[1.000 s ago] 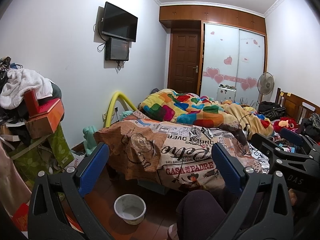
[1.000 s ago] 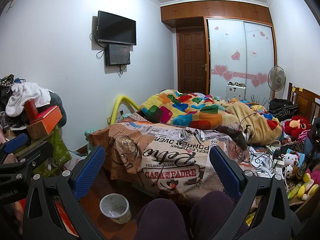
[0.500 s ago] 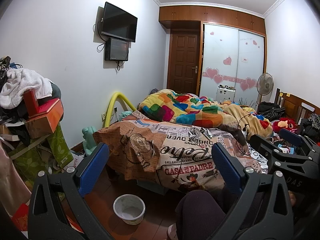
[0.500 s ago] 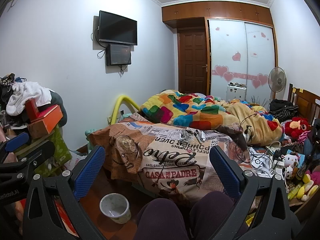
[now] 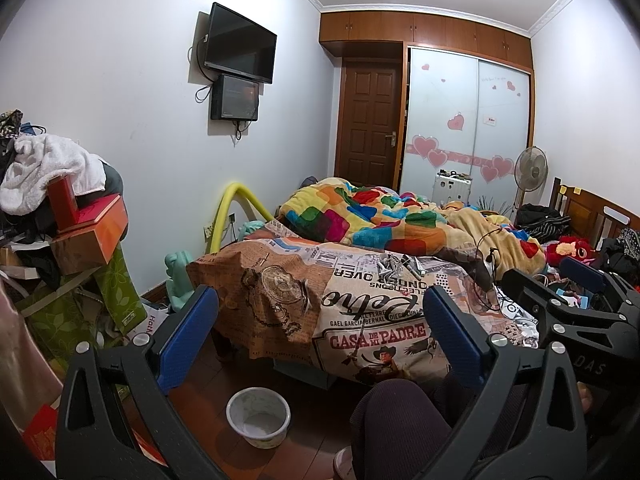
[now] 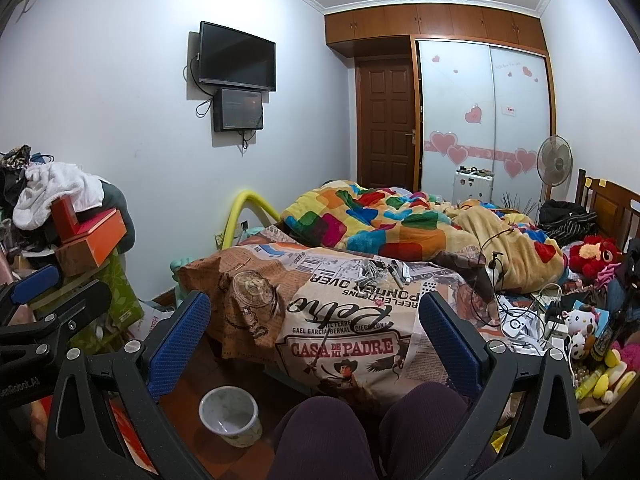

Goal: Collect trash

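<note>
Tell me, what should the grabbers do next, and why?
Probably reach the right gripper toward the small pile of grey scraps and pens on the newspaper-print bedcover. Both grippers, left gripper too, are open and empty, and the white plastic bin waits on the floor.

Small white trash bin (image 5: pixel 258 417) stands upright and open on the wooden floor beside the bed, apparently empty.

The left gripper (image 5: pixel 320 336) was a black plastic frame with triangular cut-outs, silver screw heads and two blue textured pads (image 5: pixel 187 334). The right gripper (image 6: pixel 314 338) had the same build; white lettering ending "DAS" marked its side in the left wrist view. The person's legs (image 6: pixel 360 432) wore dark maroon ribbed trousers, and a pale slipper toe (image 5: pixel 343 463) showed below.
</note>
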The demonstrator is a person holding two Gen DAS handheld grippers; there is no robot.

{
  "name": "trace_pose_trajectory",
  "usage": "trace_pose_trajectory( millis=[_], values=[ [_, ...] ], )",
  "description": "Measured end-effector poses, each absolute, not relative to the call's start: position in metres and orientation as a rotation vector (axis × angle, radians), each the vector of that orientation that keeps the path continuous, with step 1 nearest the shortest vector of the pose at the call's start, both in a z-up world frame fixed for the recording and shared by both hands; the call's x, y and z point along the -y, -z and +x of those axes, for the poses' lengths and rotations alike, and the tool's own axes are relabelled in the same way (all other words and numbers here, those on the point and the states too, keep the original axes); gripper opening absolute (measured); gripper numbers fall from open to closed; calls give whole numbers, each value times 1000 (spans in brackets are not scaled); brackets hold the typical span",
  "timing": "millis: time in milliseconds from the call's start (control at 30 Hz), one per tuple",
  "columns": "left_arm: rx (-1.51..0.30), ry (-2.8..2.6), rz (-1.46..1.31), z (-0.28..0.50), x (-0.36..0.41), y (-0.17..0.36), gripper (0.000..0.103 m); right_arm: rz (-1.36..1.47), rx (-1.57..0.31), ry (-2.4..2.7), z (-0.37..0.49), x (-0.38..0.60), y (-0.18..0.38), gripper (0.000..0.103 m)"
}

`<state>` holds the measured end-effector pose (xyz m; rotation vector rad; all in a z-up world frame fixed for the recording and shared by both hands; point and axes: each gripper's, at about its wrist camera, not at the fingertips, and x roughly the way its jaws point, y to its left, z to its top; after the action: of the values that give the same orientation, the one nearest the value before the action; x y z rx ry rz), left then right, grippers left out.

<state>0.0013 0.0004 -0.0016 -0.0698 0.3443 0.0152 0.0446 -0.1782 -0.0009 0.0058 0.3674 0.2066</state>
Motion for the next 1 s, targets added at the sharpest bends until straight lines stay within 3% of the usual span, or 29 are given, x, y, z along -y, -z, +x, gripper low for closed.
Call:
trace_pose_trajectory(
  millis=[633,1000],
  values=[
    [-343,-19,-77,2,-5,3,103,2,-389,-197,52,175,4,103],
    [-371,8,-89,60,11,-6,103,34,-415,-183,91,196,7,103]
  ],
)
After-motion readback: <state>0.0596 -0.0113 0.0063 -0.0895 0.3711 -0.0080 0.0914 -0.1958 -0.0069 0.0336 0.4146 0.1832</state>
